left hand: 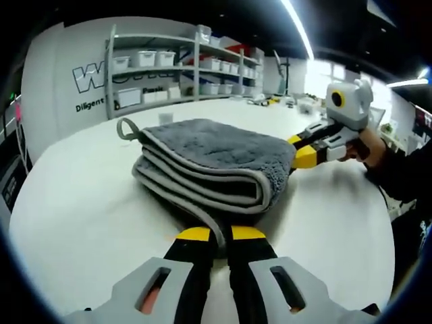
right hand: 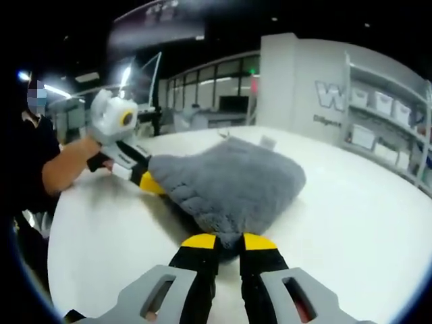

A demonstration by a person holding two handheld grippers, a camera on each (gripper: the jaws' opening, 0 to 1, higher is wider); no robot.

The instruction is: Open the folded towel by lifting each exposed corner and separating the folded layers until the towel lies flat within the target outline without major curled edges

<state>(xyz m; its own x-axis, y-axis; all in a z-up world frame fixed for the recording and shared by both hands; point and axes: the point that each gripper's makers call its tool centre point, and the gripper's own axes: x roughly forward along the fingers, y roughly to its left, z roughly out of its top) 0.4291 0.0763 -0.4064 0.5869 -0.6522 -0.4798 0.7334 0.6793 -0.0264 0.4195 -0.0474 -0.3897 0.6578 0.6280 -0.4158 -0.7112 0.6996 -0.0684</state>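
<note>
1. Towel [left hand: 216,165], grey and plush with a lighter trimmed edge, sits folded in several layers near the middle of the white counter [left hand: 81,223]; a small hanging loop sticks out at its far-left corner in the left gripper view.
2. Left gripper [left hand: 221,234] has its yellow-tipped jaws clenched on the lowest folded edge at the near side of the towel, the trim passing between the tips.
3. Right gripper [right hand: 229,241] has its jaws pinched on a drooping corner of the towel [right hand: 229,182]; in the left gripper view the same tool [left hand: 305,150] meets the towel's right side, held by a person's hand [left hand: 368,145] in a dark sleeve.
4. In the right gripper view the left gripper [right hand: 150,182] touches the towel's left edge, with a bare forearm behind it.
5. Shelving [left hand: 182,67] against the far wall carries rows of pale storage bins [left hand: 145,59]; what lies inside them I cannot tell.
6. Small items lie at the counter's far end, too blurred to name.
</note>
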